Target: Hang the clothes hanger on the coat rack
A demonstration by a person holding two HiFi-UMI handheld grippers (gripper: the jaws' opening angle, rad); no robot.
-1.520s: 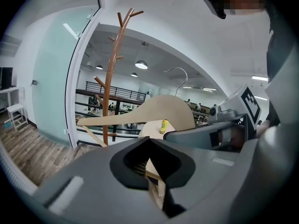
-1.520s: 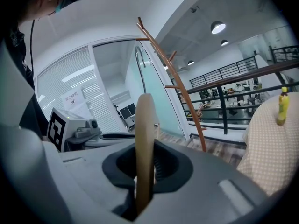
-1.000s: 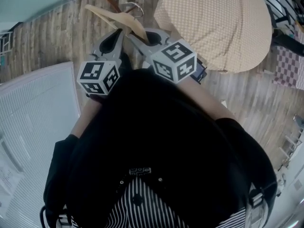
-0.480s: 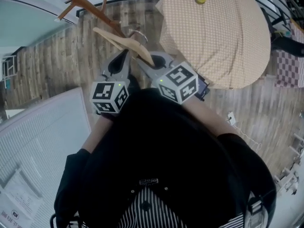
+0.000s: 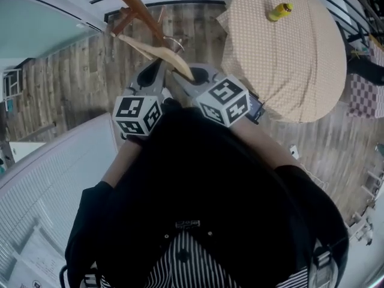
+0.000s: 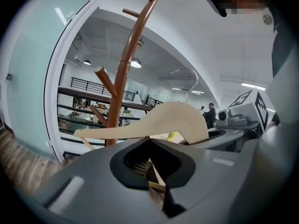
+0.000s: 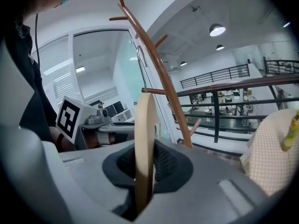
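Out in front of the person's chest, both forearms reach forward side by side, marker cubes near the body and jaws aimed slightly downward toward the coat rack (image 5: 141, 8). The right gripper (image 5: 183, 77) is clamped on the near end of the pale wooden clothes hanger (image 5: 153, 48). In the right gripper view the hanger (image 7: 145, 139) stands edge-on between the pads of the right gripper (image 7: 144, 181), pinched on both faces. The left gripper (image 5: 155, 71) lies just beside it. In the left gripper view the jaws of the left gripper (image 6: 152, 171) are drawn almost together, leaving only a thin slit. The hanger (image 6: 163, 120) passes above and beyond them, not between them.

The hanger hangs in the air, reaching away from the right gripper to the upper left in the head view. Its metal hook (image 5: 174, 39) is next to the rack's brown pole, and its far arm crosses in front of that pole. Whether it touches the rack cannot be told. A round table (image 5: 288, 59) under a checked cloth stands to the right, with a yellow bottle (image 5: 279, 11) on it.

Compared with a second ago, only the rack's tip showed at the head view's top edge; now its pole and pegs reach down to the hanger. The bottle has come into view. Both grippers keep the same side-by-side pose, and the right gripper's grip is unchanged.
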